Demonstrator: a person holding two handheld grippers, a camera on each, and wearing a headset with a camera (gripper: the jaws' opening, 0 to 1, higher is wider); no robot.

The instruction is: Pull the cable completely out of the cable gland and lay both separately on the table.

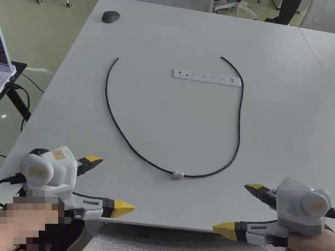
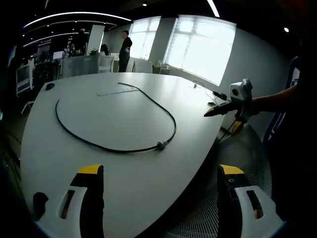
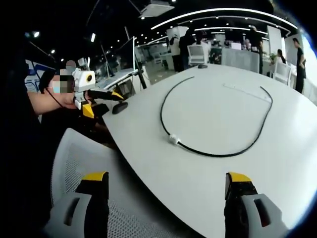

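Note:
A long black cable [image 1: 114,118] lies in a wide U on the white table [image 1: 172,120], its two ends pointing away from me. A small white cable gland [image 1: 177,174] sits threaded on it at the bottom of the U, near the front edge; it also shows as the gland [image 2: 160,145] and the gland [image 3: 174,140]. My left gripper [image 1: 109,184] hovers open at the front left corner, well left of the gland. My right gripper [image 1: 241,208] hovers open off the front edge, right of the gland. Neither touches the cable.
A white power strip [image 1: 207,77] lies inside the U toward the far side. A dark mouse [image 1: 110,16] rests at the far left of the table. A laptop on a stand [image 1: 5,68] is off the left edge. A white mesh chair [image 3: 84,163] sits below the front edge.

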